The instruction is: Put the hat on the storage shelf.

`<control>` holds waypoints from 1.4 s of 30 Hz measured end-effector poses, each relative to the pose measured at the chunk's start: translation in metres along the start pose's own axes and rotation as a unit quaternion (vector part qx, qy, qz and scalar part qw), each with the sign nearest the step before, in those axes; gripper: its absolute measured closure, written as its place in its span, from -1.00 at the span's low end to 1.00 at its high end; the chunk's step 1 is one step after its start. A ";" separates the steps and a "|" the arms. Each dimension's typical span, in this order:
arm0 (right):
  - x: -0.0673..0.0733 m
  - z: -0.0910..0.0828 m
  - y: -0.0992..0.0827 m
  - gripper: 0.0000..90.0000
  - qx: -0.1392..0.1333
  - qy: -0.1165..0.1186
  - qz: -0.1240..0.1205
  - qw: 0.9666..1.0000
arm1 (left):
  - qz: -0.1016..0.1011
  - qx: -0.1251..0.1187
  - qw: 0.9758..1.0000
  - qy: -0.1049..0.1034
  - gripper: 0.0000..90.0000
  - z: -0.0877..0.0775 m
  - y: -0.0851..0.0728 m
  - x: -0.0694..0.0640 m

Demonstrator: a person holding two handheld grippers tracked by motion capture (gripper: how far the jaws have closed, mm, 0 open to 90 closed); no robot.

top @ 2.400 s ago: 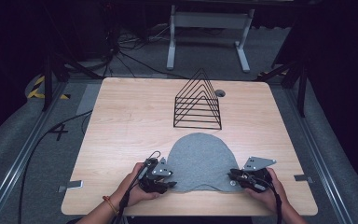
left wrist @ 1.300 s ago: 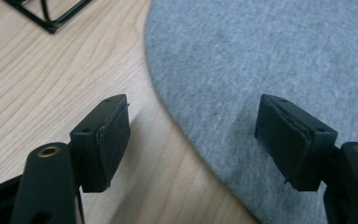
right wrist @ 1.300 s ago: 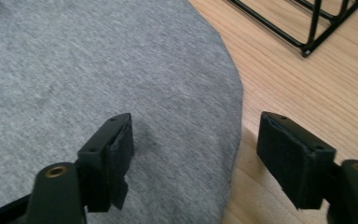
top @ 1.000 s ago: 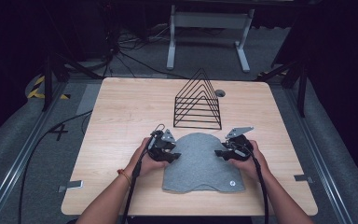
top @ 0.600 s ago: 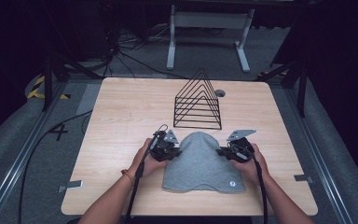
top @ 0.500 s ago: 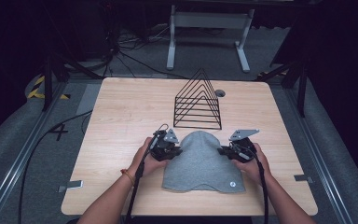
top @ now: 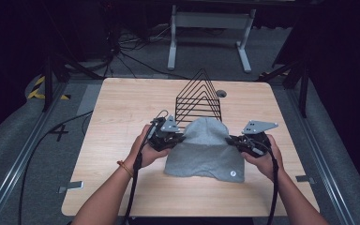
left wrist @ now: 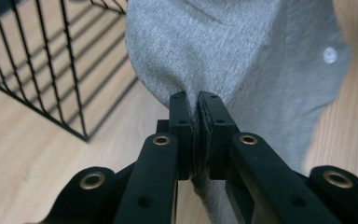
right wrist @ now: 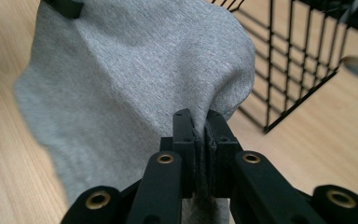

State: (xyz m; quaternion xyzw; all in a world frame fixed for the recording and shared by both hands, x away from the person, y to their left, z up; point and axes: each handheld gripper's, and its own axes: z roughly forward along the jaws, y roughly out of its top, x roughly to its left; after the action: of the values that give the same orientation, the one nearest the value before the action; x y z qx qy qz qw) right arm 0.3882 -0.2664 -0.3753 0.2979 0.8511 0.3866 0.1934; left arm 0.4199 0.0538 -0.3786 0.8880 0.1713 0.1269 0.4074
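Note:
A grey knit beanie (top: 205,151) with a small round white tag hangs lifted between the two grippers, its lower edge trailing toward the table's near side. My left gripper (top: 177,138) is shut on the beanie's left side, and the grey fabric (left wrist: 242,60) is pinched between its black jaws. My right gripper (top: 231,140) is shut on the right side, with the cloth (right wrist: 135,74) clamped in the same way. Both grippers' jaws have just been closing on the fabric. A hand holds each gripper from the near side.
A black wire rack (top: 198,98) shaped like a triangle stands just behind the beanie on the wooden table (top: 122,112). A round hole (top: 221,93) sits in the tabletop near the rack. Cables trail from both grippers over the near edge.
Both grippers moved from the near edge to the beanie's sides, closed on it and rose. The beanie's top has come up off the table and bunched narrower.

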 end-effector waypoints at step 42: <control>-0.065 -0.076 0.166 0.89 -0.115 -0.107 -0.022 0.987 | 0.016 -0.113 0.988 0.099 0.89 -0.082 0.141 0.073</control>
State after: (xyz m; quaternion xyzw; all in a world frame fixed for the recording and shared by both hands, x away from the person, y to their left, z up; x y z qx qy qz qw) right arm 0.4537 -0.2635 -0.1932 0.2946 0.7818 0.4433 0.3247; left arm 0.4844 0.0533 -0.2125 0.8218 0.1809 0.2395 0.4843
